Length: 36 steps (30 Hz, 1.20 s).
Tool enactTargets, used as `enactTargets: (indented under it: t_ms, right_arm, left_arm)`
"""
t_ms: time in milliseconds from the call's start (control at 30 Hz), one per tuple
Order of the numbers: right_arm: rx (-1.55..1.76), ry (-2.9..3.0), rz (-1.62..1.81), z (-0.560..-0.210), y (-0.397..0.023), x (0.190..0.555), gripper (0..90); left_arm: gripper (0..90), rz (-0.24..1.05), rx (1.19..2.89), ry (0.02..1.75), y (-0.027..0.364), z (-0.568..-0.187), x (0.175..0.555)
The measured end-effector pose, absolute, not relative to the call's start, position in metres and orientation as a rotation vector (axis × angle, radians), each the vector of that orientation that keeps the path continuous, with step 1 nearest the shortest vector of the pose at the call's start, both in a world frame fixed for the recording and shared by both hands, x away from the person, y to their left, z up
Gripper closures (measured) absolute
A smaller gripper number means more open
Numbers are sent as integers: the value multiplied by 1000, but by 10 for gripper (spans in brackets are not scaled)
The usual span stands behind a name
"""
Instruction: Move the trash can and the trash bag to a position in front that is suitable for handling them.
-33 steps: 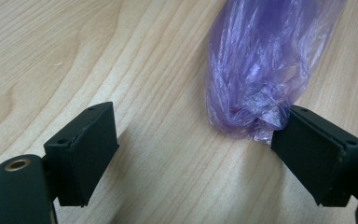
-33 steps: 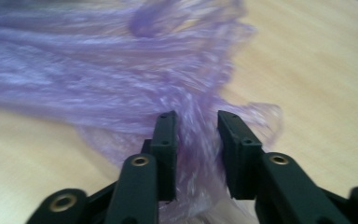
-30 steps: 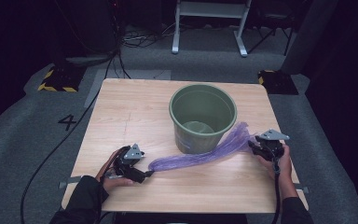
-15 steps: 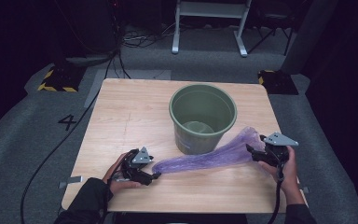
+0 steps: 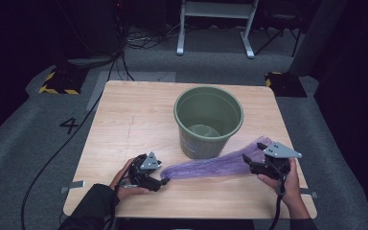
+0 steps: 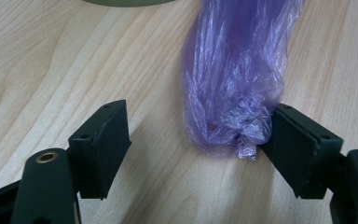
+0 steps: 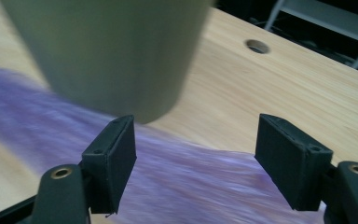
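From the high view, a purple plastic bag [image 5: 206, 166] is lying stretched along the near part of the desk [image 5: 124, 115], running from the left claw [image 5: 162, 181] to the right claw [image 5: 246, 160] and passing just in front of a green bucket [image 5: 208, 120] that is standing upright near the middle. A person's hands are coming in from the near edge, one at each end of the bag. Open desk is lying to the far left of the bucket; the right end of the bag is sitting close to the right edge, so there is little room that way.

In the left gripper view, the left claw [image 6: 193, 149] is standing released, its jaws having just been closing a little. The bag's bunched tip [image 6: 233, 84] is lying between them, touching the right jaw while the left jaw is standing well apart from it. The film looks thin, light, crinkly and probably slippery, so the gathered knot at the tip is likely the surest hold.

In the right gripper view, which is blurred, the right claw [image 7: 196, 149] is hanging released, its jaws having just been opening; the bag [image 7: 177, 172] is spreading loose beneath them, and the bucket wall [image 7: 107, 51] is looming just beyond, leaving little clearance on that side.
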State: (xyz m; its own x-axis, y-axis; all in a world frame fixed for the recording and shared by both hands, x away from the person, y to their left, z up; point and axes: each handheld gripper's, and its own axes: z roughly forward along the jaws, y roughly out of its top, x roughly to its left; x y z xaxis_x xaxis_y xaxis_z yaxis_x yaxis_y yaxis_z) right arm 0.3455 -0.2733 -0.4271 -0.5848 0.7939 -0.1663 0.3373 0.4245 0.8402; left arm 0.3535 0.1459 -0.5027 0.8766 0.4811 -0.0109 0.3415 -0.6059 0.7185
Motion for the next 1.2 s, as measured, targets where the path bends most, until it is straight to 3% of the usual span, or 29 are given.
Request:
enactTargets:
  t_ms: [233,500,1000,1200]
  right_arm:
    - [886,2248,1094,-444,-239,335,277]
    - [903,2303,1015,-478,-221,352,276]
    - [983,2357,1037,-502,-232,368,256]
    - [992,2372,1072,-503,-242,372,328]
  left_arm:
    - [234,233,2274,583,139,-503,353]
    - [221,234,2277,581,129,-503,355]
    - [180,216,2286,556,118,-504,357]
    - [153,211,2291,508,121,-499,351]
